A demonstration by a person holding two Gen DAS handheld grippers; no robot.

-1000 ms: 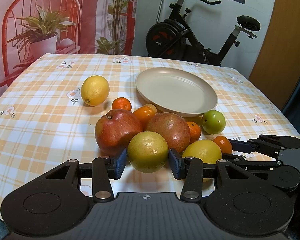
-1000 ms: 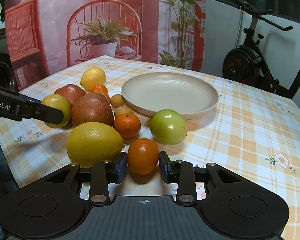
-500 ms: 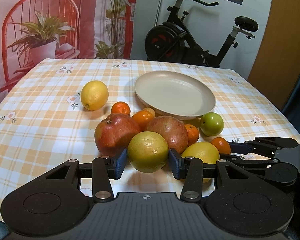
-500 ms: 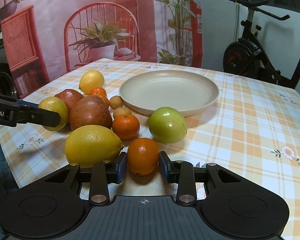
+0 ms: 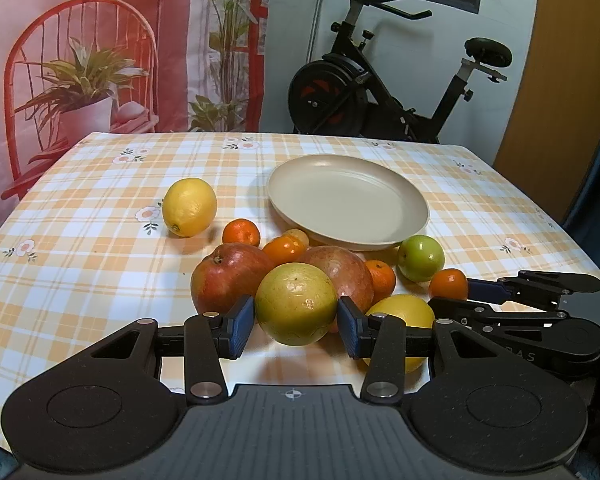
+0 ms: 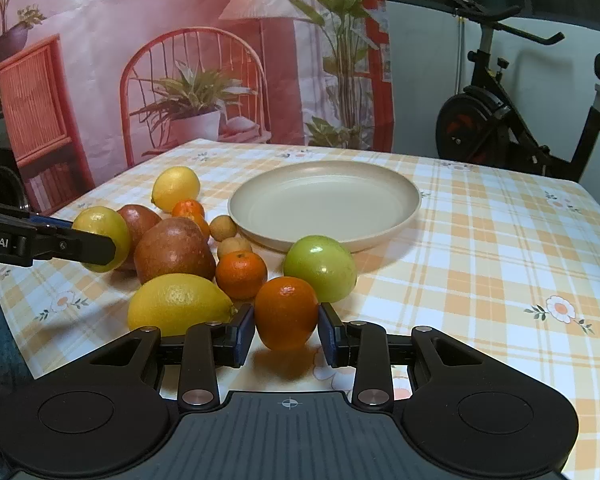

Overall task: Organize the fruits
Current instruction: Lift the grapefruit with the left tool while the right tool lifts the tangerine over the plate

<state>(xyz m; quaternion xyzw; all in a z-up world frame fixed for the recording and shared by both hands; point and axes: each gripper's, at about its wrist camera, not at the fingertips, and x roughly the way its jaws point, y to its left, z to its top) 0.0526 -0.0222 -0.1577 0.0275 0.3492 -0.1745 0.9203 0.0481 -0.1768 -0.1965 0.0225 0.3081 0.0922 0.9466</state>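
Already gripped: yellow-green fruit pinched in left claw, small orange pinched in right claw, both at near edge of fruit cluster on surface. Likely step: pickup, with empty plate just behind cluster. Next: lift clear of neighbouring lemon and green apple, carry forward. Both claws tilted downward, side by side.

A beige round plate sits on an orange-and-white checked tablecloth with small flowers; a yellow-green round fruit, bright orange tangerine, green apple.
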